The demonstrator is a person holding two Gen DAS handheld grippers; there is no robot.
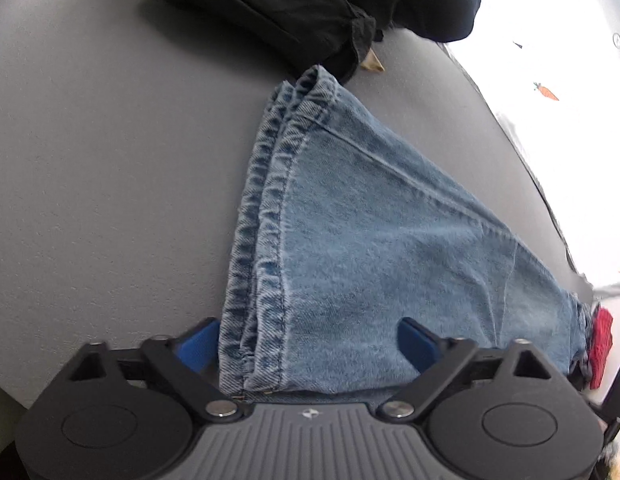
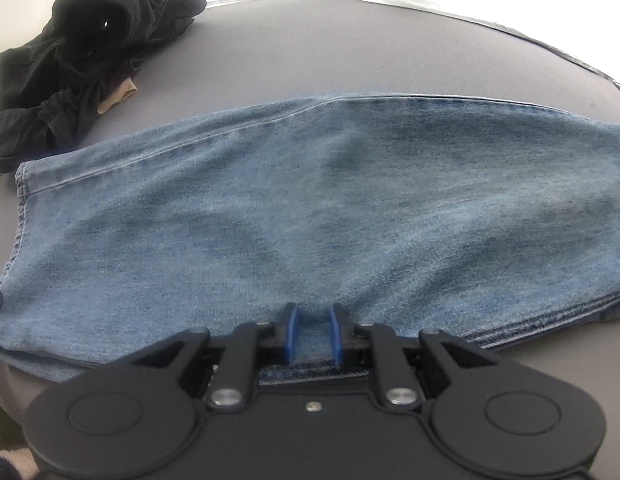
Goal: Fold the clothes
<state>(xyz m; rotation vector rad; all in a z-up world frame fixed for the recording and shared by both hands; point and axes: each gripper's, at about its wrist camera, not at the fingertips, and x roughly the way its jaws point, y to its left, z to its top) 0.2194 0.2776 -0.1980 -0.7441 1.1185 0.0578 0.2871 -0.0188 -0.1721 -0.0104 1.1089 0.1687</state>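
Over the jeans (image 1: 370, 240), left claw (image 1: 307, 344) gapes wide; right claw (image 2: 314, 336) pinches denim.

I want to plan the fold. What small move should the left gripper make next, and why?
Probably close the left gripper: its jaws stand wide open around the hem end of the jeans, while the right gripper looks nearly shut on the jeans' near edge.

- We see soft, even daylight on the grey surface (image 1: 109, 160), with barely any shadows.
- Beyond the right gripper (image 2: 313, 334), the background past the surface's far edge blows out to pure white; the same glare fills the area right of the left gripper (image 1: 307, 342).
- Fisheye distortion bows the surface edges, and the corners go dark.
- The black clothes (image 2: 89, 40) lose all detail.
- The jeans (image 2: 310, 208) look slightly soft.
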